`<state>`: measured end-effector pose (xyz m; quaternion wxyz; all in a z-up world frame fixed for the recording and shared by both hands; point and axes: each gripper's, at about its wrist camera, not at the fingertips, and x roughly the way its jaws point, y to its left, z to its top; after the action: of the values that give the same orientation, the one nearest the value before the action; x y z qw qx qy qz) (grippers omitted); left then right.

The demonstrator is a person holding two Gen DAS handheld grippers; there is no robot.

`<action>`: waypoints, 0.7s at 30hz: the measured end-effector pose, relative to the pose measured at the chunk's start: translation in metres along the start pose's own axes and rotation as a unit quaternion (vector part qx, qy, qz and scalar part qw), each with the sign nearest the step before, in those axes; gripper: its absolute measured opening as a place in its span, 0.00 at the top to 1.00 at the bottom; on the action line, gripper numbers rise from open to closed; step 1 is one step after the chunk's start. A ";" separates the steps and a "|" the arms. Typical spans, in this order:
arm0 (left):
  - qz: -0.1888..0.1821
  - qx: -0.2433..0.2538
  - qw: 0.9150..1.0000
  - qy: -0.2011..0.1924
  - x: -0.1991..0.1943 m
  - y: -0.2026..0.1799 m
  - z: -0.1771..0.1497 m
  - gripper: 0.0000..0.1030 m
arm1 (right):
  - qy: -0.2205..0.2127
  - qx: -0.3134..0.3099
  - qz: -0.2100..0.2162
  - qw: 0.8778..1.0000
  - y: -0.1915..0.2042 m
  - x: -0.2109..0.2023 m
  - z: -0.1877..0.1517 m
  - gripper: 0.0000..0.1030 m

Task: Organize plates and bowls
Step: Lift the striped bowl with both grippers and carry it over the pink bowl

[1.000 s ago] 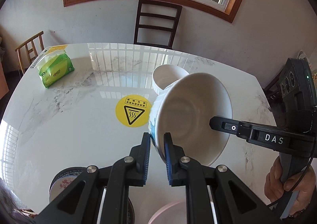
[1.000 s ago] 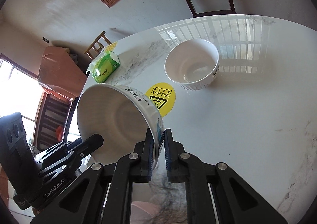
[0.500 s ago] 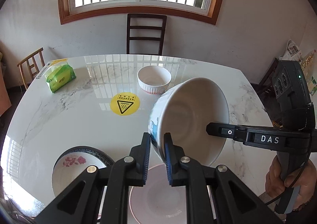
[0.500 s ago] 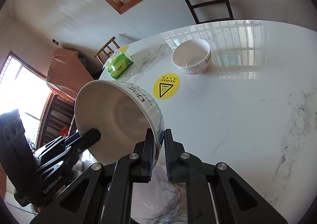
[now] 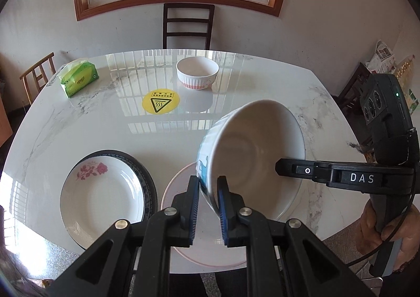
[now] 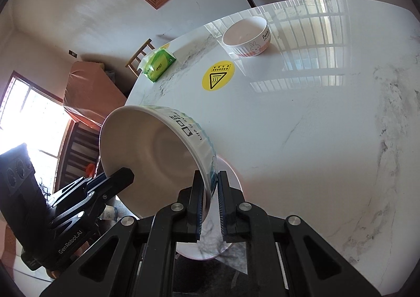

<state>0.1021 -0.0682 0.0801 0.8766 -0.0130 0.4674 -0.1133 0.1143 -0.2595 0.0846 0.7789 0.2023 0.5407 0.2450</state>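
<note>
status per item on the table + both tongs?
large bowl: lifted, tilted, rim pinched on both sides
left tongs: shut on large bowl
right tongs: shut on large bowl
pink-rimmed plate: flat on table, under the bowl
rose plate: stacked on dark-rimmed plate
small bowl: upright, empty
tissue pack: on table, far left

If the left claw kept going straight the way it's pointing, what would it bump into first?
Probably the pink-rimmed plate under the big bowl it's pinching; that plate lies right ahead of the left claw. Depth is hard to judge.
</note>
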 end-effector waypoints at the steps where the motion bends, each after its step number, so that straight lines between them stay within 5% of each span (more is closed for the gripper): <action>1: -0.001 -0.001 1.000 0.003 0.001 0.001 -0.003 0.86 | 0.001 0.002 -0.001 1.000 -0.001 0.000 -0.004 0.89; 21: -0.015 -0.028 0.998 0.052 0.009 0.021 -0.057 0.86 | 0.045 -0.003 -0.041 0.998 0.013 0.012 -0.054 0.89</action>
<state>0.0646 -0.0448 0.0377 0.8487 -0.0387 0.5152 -0.1135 0.0647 -0.2392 0.0647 0.7638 0.1662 0.5825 0.2230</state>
